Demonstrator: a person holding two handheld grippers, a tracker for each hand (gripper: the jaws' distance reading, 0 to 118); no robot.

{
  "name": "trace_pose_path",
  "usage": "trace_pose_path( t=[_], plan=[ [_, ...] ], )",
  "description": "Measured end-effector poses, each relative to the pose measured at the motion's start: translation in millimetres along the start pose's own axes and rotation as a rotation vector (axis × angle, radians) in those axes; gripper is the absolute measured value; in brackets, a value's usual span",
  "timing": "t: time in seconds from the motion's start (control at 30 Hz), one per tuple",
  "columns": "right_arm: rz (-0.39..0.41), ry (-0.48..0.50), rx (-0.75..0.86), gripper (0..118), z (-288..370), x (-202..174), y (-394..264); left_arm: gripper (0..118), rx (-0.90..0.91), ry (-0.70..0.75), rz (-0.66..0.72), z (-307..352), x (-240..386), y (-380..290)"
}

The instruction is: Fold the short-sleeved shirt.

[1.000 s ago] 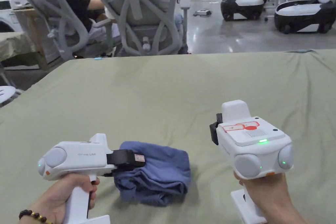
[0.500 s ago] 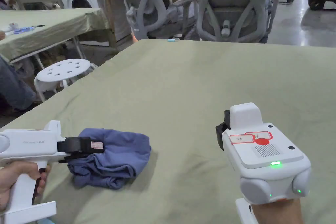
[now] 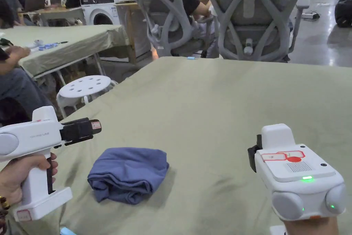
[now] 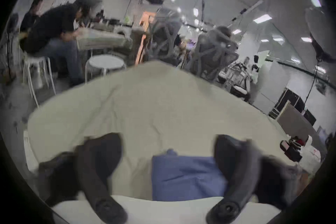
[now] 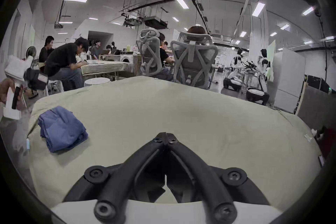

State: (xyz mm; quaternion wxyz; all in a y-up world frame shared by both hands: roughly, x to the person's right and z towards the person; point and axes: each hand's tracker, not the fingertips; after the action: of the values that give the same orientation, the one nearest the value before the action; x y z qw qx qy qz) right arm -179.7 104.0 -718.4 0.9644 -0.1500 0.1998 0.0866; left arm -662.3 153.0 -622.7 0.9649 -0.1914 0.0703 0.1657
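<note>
Head view — folded blue shirt [image 3: 129, 173] on table [image 3: 220, 108], stool [image 3: 86, 87] beside

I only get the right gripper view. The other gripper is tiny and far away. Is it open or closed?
Observer: Open. In the left gripper view, the left gripper has its jaws spread wide.
Operator: Is it holding the blue shirt?
Observer: No. In the head view, the folded blue shirt lies on the green-covered table, with the left gripper raised up and to its left, not touching.
Operator: Is there a light on my gripper?
Observer: Yes. The head view shows a green light glowing on top of the right gripper.
</note>
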Motion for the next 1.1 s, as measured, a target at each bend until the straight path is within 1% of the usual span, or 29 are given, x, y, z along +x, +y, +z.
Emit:
trace_pose_path(
  t=[0.03, 0.07, 0.1, 0.13, 0.17, 0.23, 0.27, 0.33, 0.37, 0.4, 0.43, 0.47, 0.5, 0.53, 0.57, 0.6, 0.63, 0.67, 0.73, 0.8, 0.87, 0.9, 0.97, 1.03, 1.1],
  plan=[
    [0.001, -0.002, 0.007, 0, 9, 6, 4, 17, 0.029, -0.014, -0.042, 11, 20, 7],
    [0.009, -0.007, 0.018, 0, 19, 14, 9, 0, 0.05, 0.025, -0.112, 20, 47, 11],
    [0.012, -0.011, 0.028, 0, 27, 20, 12, 0, 0.063, 0.081, -0.174, 26, 68, 14],
    [0.014, -0.009, 0.046, 0, 41, 30, 16, 0, 0.115, 0.138, -0.234, 36, 98, 9],
    [0.012, -0.008, 0.064, 0, 57, 41, 19, 0, 0.146, 0.157, -0.262, 44, 125, 5],
    [0.017, -0.033, 0.097, 0, 88, 67, 23, 0, 0.173, 0.113, -0.306, 59, 178, -8],
    [0.025, -0.053, 0.111, 0, 106, 83, 25, 0, 0.207, 0.119, -0.298, 67, 208, -17],
    [0.028, -0.087, 0.119, 0, 138, 114, 26, 0, 0.275, 0.055, -0.311, 81, 259, -39],
    [0.021, -0.125, 0.123, 0, 155, 132, 26, 0, 0.318, 0.016, -0.314, 87, 284, -50],
    [0.013, -0.183, 0.128, 0, 171, 149, 25, 0, 0.353, -0.018, -0.324, 87, 304, -56],
    [0.013, -0.23, 0.13, 0, 189, 165, 24, 0, 0.35, -0.06, -0.345, 91, 329, -67],
    [0.011, -0.263, 0.14, 0, 207, 182, 22, 0, 0.35, -0.067, -0.381, 94, 357, -79],
    [0.001, -0.291, 0.152, 0, 222, 197, 19, 0, 0.372, -0.07, -0.381, 97, 379, -92],
    [-0.017, -0.328, 0.157, 0, 239, 212, 15, 0, 0.387, -0.114, -0.391, 102, 406, -103],
    [-0.034, -0.363, 0.159, 0, 252, 224, 10, 0, 0.386, -0.139, -0.374, 104, 426, -115],
    [-0.046, -0.385, 0.166, 0, 266, 237, 4, 0, 0.403, -0.19, -0.325, 106, 443, -128],
    [-0.045, -0.392, 0.17, 0, 278, 249, -4, 0, 0.448, -0.211, -0.28, 107, 461, -141],
    [-0.041, -0.4, 0.175, 0, 289, 258, -13, 0, 0.45, -0.202, -0.258, 108, 478, -151],
    [-0.024, -0.463, 0.169, 0, 306, 271, -31, 0, 0.445, -0.147, -0.351, 105, 508, -175],
    [-0.029, -0.48, 0.166, 0, 319, 281, -48, 0, 0.46, -0.15, -0.438, 107, 532, -195],
    [-0.062, -0.505, 0.176, 0, 329, 287, -63, 0, 0.438, -0.199, -0.427, 112, 540, -210],
    [-0.089, -0.536, 0.185, 0, 333, 287, -69, 0, 0.437, -0.206, -0.412, 115, 540, -216],
    [-0.137, -0.541, 0.188, 0, 337, 286, -79, 0, 0.432, -0.187, -0.397, 119, 543, -225],
    [-0.152, -0.548, 0.184, 0, 343, 281, -89, 0, 0.416, -0.18, -0.388, 120, 537, -231],
    [-0.154, -0.559, 0.188, 0, 347, 277, -101, 0, 0.402, -0.193, -0.345, 121, 532, -237]
  ],
)
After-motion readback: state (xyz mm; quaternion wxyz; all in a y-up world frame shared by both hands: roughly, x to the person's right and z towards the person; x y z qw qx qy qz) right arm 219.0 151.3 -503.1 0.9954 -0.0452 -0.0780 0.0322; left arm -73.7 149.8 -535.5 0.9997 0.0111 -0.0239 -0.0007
